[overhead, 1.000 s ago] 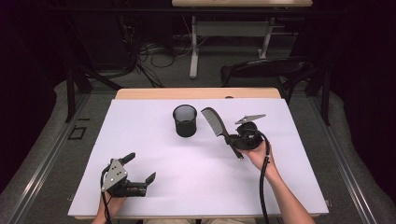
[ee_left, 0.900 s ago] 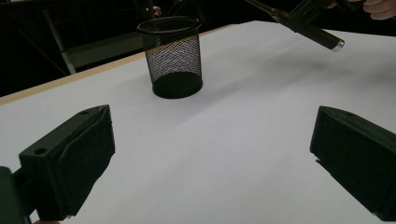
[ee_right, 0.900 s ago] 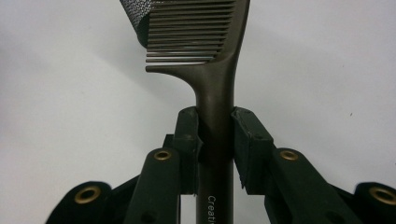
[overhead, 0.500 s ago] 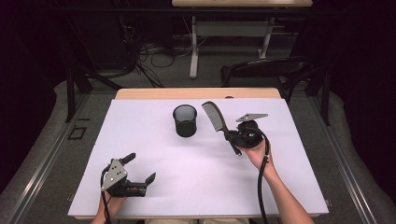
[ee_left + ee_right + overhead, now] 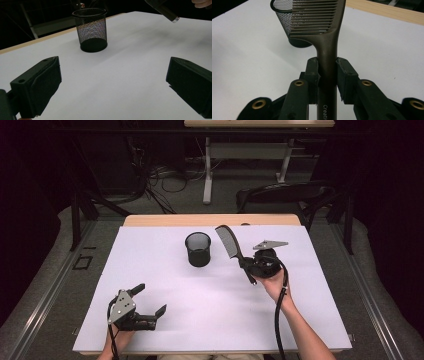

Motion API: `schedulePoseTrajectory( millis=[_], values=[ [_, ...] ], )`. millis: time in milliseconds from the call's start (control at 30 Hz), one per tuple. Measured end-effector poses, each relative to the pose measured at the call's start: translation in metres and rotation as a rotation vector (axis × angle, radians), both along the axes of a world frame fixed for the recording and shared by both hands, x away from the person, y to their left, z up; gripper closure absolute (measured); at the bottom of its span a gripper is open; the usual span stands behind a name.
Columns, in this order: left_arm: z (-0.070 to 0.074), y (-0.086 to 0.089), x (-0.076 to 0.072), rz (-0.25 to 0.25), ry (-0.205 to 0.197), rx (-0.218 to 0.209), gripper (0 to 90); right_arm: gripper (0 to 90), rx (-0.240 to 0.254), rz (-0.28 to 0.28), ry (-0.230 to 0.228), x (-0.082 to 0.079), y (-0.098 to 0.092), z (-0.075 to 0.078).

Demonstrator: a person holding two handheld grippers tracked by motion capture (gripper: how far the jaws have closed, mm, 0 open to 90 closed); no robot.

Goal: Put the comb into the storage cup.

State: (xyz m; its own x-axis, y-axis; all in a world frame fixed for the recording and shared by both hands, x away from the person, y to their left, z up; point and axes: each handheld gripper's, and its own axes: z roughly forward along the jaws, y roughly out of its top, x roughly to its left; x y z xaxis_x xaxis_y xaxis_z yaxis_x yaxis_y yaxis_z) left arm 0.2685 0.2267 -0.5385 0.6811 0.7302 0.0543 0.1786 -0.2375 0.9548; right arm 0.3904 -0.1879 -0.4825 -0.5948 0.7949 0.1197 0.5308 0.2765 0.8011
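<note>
We see the comb (image 5: 230, 244) clamped by its handle in the right tool (image 5: 248, 266), raised above the white surface (image 5: 210, 310) just right of the mesh cup (image 5: 198, 249), teeth end tilted up and away. The right gripper view shows what the high view cannot: both pads (image 5: 313, 72) pressing the handle, and pale lettering on it. The left tool (image 5: 150, 301) sits near the front left edge, jaws wide apart with nothing between them; its own view looks toward the cup (image 5: 91, 30).

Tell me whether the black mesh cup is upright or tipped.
Upright: the black mesh cup stands on its base on the white table, rim up.
</note>
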Motion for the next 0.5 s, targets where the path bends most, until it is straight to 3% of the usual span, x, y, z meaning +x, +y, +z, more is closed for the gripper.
schedulePoseTrajectory(
  millis=[500],
  values=[
    [0.0004, -0.0005, -0.0009, 0.014, -0.001, -0.001, 0.2, 73.0, 0.024, 0.000, -0.043, 0.0031, 0.0061, 0.0105]
  ],
)
